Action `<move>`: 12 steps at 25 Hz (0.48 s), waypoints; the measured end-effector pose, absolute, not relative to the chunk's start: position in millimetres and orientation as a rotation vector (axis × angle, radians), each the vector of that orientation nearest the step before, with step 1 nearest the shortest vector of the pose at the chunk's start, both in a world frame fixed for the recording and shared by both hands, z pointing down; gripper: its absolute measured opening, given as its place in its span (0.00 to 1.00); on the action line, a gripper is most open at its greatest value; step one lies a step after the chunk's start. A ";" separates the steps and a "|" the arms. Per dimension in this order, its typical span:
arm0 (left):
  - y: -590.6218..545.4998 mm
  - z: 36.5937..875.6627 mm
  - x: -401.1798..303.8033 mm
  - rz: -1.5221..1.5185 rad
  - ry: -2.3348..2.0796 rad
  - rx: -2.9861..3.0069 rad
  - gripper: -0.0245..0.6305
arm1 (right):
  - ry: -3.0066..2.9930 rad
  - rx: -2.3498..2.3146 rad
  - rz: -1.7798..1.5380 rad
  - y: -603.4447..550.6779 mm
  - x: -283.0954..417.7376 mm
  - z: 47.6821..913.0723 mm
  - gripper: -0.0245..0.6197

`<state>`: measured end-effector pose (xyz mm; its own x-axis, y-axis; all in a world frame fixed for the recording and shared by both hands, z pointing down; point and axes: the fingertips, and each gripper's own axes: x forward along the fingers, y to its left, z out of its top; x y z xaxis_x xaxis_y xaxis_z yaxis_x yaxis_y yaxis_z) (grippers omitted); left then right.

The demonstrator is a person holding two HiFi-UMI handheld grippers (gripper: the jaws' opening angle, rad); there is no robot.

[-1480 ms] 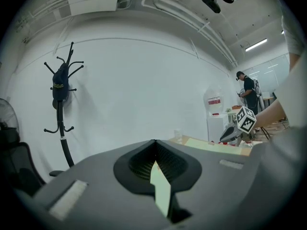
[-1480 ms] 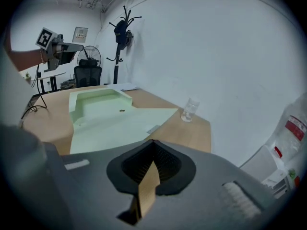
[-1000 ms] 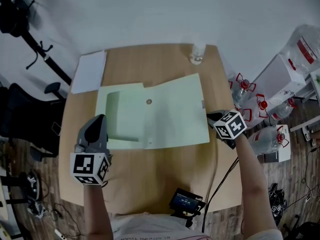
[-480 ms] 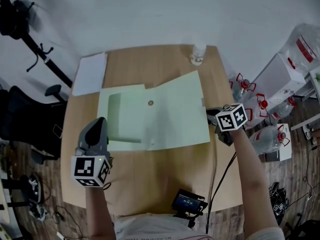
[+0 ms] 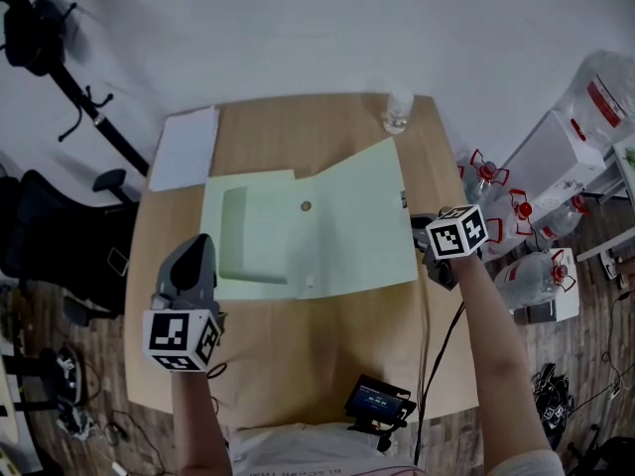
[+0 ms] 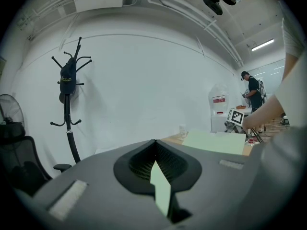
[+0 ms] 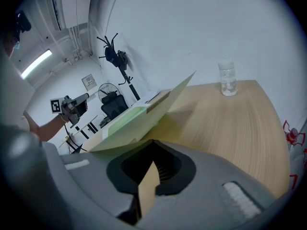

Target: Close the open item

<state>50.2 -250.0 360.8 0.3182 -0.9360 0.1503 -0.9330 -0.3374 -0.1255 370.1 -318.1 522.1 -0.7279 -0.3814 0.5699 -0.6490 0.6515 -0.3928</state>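
Note:
A pale green folder point(image 5: 298, 231) lies open on the wooden table point(image 5: 327, 335). Its left half, with an inner pocket, lies flat. Its right cover point(image 7: 144, 111) is lifted off the wood and slopes up from my right gripper point(image 5: 417, 224), which is shut on that cover's right edge; the jaws meet at the tip point(image 7: 152, 142). My left gripper point(image 5: 198, 244) sits at the folder's left front edge with its jaws closed together point(image 6: 154, 143). Only a green sliver of folder shows under them. I cannot tell whether it touches the folder.
A clear plastic cup point(image 5: 397, 112) stands at the table's far right corner. A white sheet point(image 5: 184, 147) lies at the far left corner. A black device point(image 5: 375, 403) sits at the front edge with a cable. Water jugs point(image 5: 526, 266) stand on the floor to the right, an office chair point(image 5: 50, 246) to the left.
My right gripper has risen a little at the folder's right edge, and the right cover has tilted up slightly. The left gripper has stayed in place.

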 end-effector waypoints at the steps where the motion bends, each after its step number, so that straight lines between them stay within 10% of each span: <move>1: -249.6 360.5 48.5 -0.307 1.797 -2.538 0.06 | -2.434 0.806 0.823 -318.5 366.8 521.0 0.04; 12: -249.2 357.5 18.3 -0.280 1.795 -2.552 0.06 | -2.510 0.856 0.875 -324.3 333.3 505.7 0.04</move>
<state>18.3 -249.2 357.5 0.3274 -0.9344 0.1403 -0.9328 -0.3433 -0.1094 333.3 -324.3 505.7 -0.7575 -0.4274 0.4935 -0.6416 0.6272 -0.4415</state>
